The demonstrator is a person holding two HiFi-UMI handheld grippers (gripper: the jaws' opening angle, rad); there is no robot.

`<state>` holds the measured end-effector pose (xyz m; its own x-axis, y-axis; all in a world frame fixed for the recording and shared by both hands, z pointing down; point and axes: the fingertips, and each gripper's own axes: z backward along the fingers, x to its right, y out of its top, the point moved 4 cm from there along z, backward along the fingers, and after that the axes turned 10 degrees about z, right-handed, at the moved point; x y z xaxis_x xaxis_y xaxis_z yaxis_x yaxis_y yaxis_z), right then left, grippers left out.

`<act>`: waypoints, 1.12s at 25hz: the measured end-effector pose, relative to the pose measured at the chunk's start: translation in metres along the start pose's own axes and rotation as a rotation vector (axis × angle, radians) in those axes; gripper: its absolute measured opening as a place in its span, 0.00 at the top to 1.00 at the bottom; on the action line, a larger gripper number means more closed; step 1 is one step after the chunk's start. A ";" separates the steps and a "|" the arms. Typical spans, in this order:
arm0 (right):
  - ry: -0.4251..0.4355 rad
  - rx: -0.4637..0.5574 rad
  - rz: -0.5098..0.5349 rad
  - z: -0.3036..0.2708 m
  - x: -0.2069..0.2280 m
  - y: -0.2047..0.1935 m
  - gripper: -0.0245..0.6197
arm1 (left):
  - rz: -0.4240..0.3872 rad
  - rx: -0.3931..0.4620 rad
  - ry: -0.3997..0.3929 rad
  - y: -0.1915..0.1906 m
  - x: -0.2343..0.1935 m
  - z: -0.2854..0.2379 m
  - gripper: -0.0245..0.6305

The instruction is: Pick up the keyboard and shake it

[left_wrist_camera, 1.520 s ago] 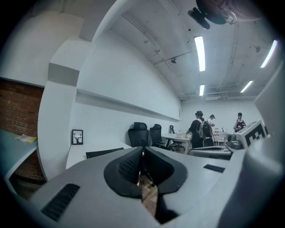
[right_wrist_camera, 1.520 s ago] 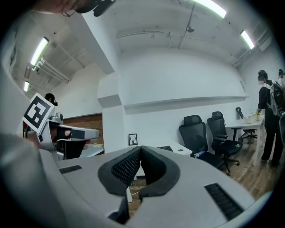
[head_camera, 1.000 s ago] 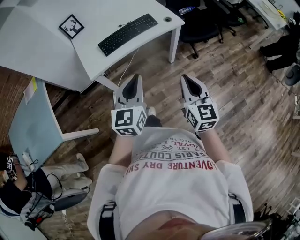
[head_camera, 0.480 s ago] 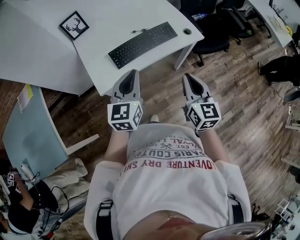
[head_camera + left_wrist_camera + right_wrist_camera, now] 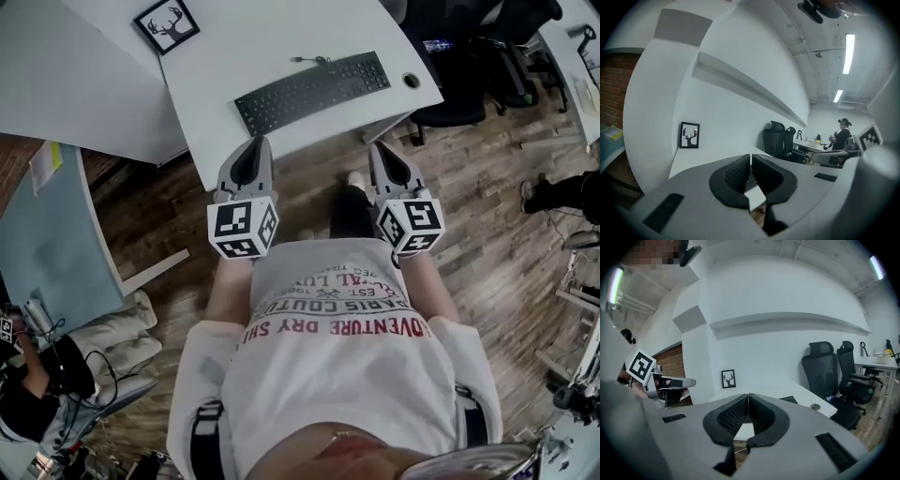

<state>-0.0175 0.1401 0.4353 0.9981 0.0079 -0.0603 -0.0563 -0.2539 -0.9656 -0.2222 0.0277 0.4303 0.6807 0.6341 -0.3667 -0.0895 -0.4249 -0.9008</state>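
Left gripper [image 5: 254,150]: jaws pressed together, the ribbed pads meeting with nothing between them; held out in front of the person's chest, its tip over the near edge of the desk [image 5: 281,33].
Right gripper [image 5: 381,155]: jaws likewise closed pad to pad and empty; level with the left one and beside it, its tip just short of the desk edge, above the wooden floor [image 5: 487,234].
Keyboard [image 5: 312,91]: black, lying flat and slantwise on the white desk close to its front edge; ahead of both grippers and between their lines of reach; touched by neither.
Cable [image 5: 305,60]: thin, leaving the keyboard's far edge.
Desk: white, curved; a round cable hole [image 5: 411,81] near the keyboard's right end.
Deer picture [image 5: 166,22]: black-framed, well beyond the keyboard to the left.
Office chairs [image 5: 824,369]: black, two side by side, to the right of the desk.
Seated person [image 5: 37,380]: at the lower left of the head view, well apart from the grippers.
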 end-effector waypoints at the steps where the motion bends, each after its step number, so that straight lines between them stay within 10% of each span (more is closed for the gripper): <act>1: 0.024 0.002 0.002 -0.012 0.004 0.000 0.92 | 0.003 0.003 0.024 0.000 -0.004 -0.005 0.91; 15: 0.336 0.024 0.025 -0.159 0.134 0.030 0.92 | 0.013 0.091 0.325 0.040 0.020 -0.123 0.91; 28: 0.531 -0.160 0.049 -0.235 0.228 -0.012 0.92 | 0.100 0.013 0.470 0.008 0.046 -0.213 0.91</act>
<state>0.2164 -0.0827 0.4925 0.8711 -0.4859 0.0717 -0.1401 -0.3857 -0.9119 -0.0370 -0.0843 0.4559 0.9229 0.2290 -0.3096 -0.1783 -0.4586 -0.8706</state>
